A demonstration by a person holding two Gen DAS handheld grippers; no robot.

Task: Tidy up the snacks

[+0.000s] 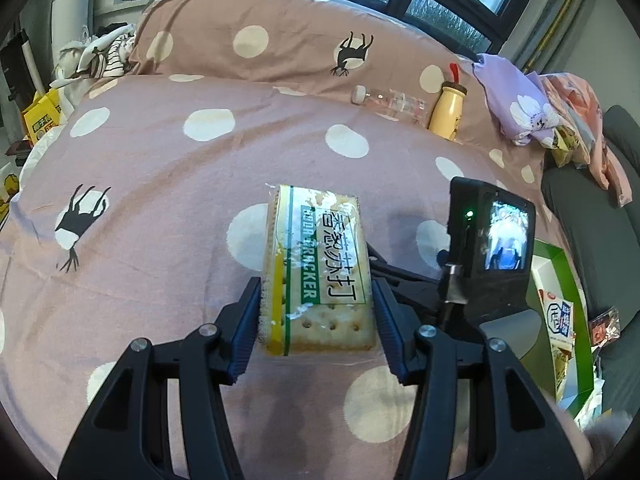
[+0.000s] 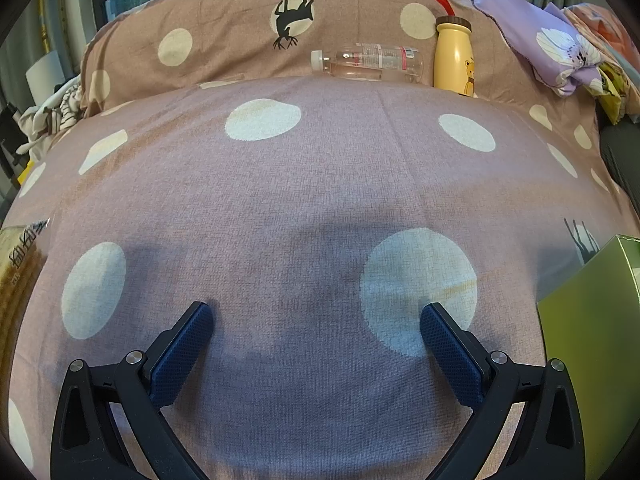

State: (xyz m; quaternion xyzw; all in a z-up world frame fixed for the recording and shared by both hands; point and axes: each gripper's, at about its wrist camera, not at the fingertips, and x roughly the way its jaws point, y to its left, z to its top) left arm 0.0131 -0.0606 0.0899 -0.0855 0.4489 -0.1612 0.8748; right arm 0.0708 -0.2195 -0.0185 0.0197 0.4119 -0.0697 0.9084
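Left wrist view: the left tongs (image 1: 316, 312) are closed to a middling width on a clear-wrapped rectangular soda cracker packet with a green and yellow label (image 1: 318, 268), both blue ribbed pads (image 1: 248, 324) pressing its long sides. The packet points away from the camera, above the pink bedsheet with cream dots and black deer prints (image 1: 160, 168). Just right of the tongs is the right gripper's black camera body with a lit screen (image 1: 494, 236). At the right edge an open green and white cardboard box (image 1: 564, 276) holds another snack packet with a blue and red label (image 1: 560, 320). Far back, against the brownish dotted pillow (image 1: 280, 40), lie a clear plastic bottle with a white cap (image 1: 392, 102) and a yellow bottle with a brown lid (image 1: 448, 110), touching each other.

Right wrist view: the right tongs (image 2: 316, 320) stand wide apart with nothing between the blue pads (image 2: 452, 356), low over the dotted bedsheet (image 2: 280, 200), whether touching it I cannot tell. The green box's outer wall (image 2: 592, 340) stands just right of the right-hand finger. A sliver of the held cracker packet (image 2: 22, 256) shows at the left edge. The clear bottle (image 2: 368, 62) lies on its side and the yellow bottle (image 2: 454, 60) stands upright beside it at the pillow (image 2: 220, 32)
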